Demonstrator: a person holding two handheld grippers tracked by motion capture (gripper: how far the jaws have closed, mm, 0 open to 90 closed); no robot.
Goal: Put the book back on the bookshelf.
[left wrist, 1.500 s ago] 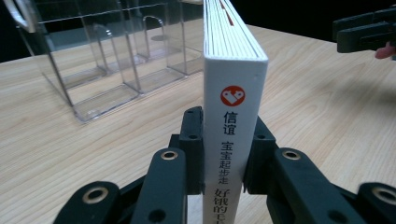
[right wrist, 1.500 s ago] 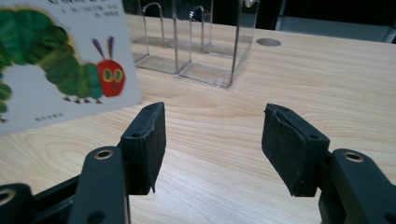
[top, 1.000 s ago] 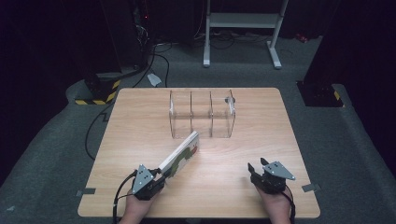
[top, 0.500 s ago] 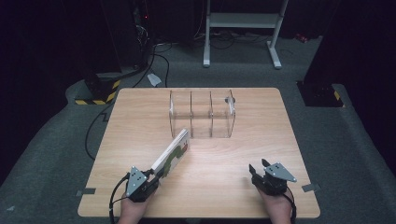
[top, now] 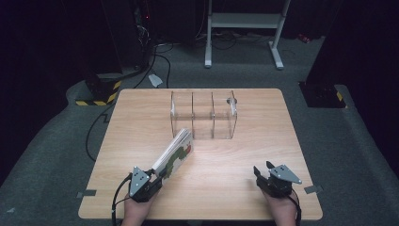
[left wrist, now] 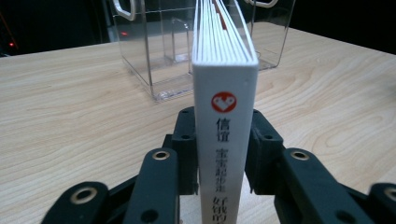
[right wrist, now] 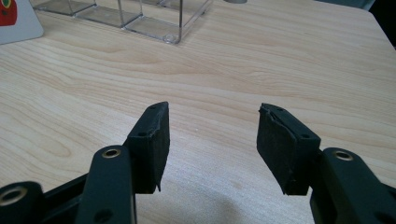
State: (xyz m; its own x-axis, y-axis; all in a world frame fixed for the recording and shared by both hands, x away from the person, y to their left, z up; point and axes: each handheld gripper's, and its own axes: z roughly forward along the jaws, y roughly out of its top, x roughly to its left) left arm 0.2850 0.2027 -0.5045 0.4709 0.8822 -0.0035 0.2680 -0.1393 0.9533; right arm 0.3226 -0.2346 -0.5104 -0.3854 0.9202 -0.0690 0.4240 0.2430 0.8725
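Note:
A white picture book [top: 174, 153] with a green caterpillar on its cover leans on the wooden table [top: 136, 117], spine toward the near edge. My left gripper [top: 157, 175] has the spine [left wrist: 226, 93] between its jaws. The jaws have just been opening, and both pads still lie against the book's sides. A little beyond the book's far end stands a clear acrylic organizer [top: 203, 113] with several upright dividers. My right gripper [top: 261, 170] rests at the near right, open with nothing between its pads [right wrist: 154, 135].
The organizer's front corner [right wrist: 154, 18] lies ahead and left of the right gripper, and a corner of the book [right wrist: 14, 18] shows at far left. Cables and a yellow-black floor strip [top: 96, 96] lie beyond the table's far left corner. A white stand [top: 244, 28] is behind.
The book's far end has swung slightly left along with the left gripper. The right gripper has not moved.

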